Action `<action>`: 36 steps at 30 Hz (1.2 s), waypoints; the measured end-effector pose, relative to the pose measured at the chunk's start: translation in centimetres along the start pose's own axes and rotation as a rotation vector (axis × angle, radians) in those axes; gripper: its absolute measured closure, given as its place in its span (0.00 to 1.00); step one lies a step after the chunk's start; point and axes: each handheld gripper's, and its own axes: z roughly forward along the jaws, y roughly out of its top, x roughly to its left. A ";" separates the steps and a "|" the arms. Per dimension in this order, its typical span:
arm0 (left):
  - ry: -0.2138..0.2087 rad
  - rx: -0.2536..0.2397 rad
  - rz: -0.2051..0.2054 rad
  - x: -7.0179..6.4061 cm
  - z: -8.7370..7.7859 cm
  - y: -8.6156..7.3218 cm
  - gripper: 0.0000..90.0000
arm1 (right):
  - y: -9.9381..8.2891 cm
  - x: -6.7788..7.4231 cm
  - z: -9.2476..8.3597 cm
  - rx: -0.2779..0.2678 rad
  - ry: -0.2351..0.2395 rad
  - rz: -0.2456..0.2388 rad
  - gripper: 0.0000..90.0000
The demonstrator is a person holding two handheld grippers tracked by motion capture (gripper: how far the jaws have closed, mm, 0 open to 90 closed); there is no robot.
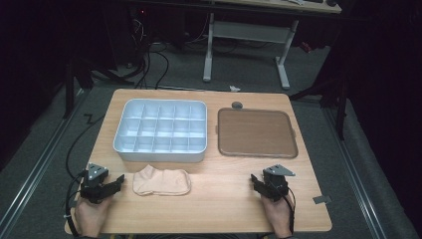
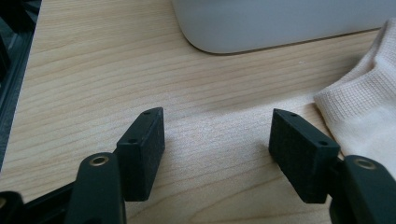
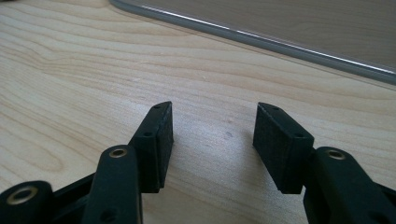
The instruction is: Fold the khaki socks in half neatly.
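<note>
A pale peach sock [image 1: 161, 180] lies flat on the wooden table, just in front of a white compartment box [image 1: 161, 130]. My left gripper [image 1: 117, 182] rests on the table at the front left, open, its tips a short way left of the sock. In the left gripper view the gripper [image 2: 217, 135] has bare wood between its jaws, the sock [image 2: 364, 107] lies to the right and the box [image 2: 280, 23] is ahead. My right gripper [image 1: 256, 179] sits at the front right, open and empty. In the right gripper view the gripper [image 3: 212, 128] points at the brown tray [image 3: 299, 28].
The brown tray [image 1: 257, 132] with a grey rim lies right of the box. A small dark round object [image 1: 237, 105] sits behind the tray at the table's far edge. A desk frame and cables stand on the floor beyond the table.
</note>
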 end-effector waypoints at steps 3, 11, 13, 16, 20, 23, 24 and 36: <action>-0.003 0.000 -0.001 0.0 0.0 0.0 0.40 | 0.0 0.0 0.0 0.000 0.001 0.000 0.52; -0.007 -0.001 -0.002 0.0 0.0 0.0 0.40 | 0.0 0.0 0.0 0.000 0.002 -0.001 0.52; -0.011 0.000 0.000 0.0 0.0 0.0 0.40 | 0.0 0.0 0.0 0.000 0.002 -0.001 0.52; -0.013 0.001 0.009 -0.1 0.0 0.0 0.39 | 0.0 0.0 0.0 0.000 0.005 -0.002 0.52; -0.012 0.002 0.008 -0.1 0.0 0.0 0.39 | 0.0 -0.2 0.0 -0.004 0.019 0.011 0.53; -0.013 0.002 0.008 -0.1 0.0 0.0 0.39 | 0.0 -0.2 0.0 -0.003 0.018 0.007 0.53; -0.013 0.002 0.008 -0.1 0.0 0.0 0.39 | 0.0 -0.2 0.0 -0.003 0.018 0.007 0.53; -0.024 -0.004 0.000 -0.1 -0.1 0.0 0.43 | -0.2 0.0 -0.2 -0.006 0.011 -0.019 0.61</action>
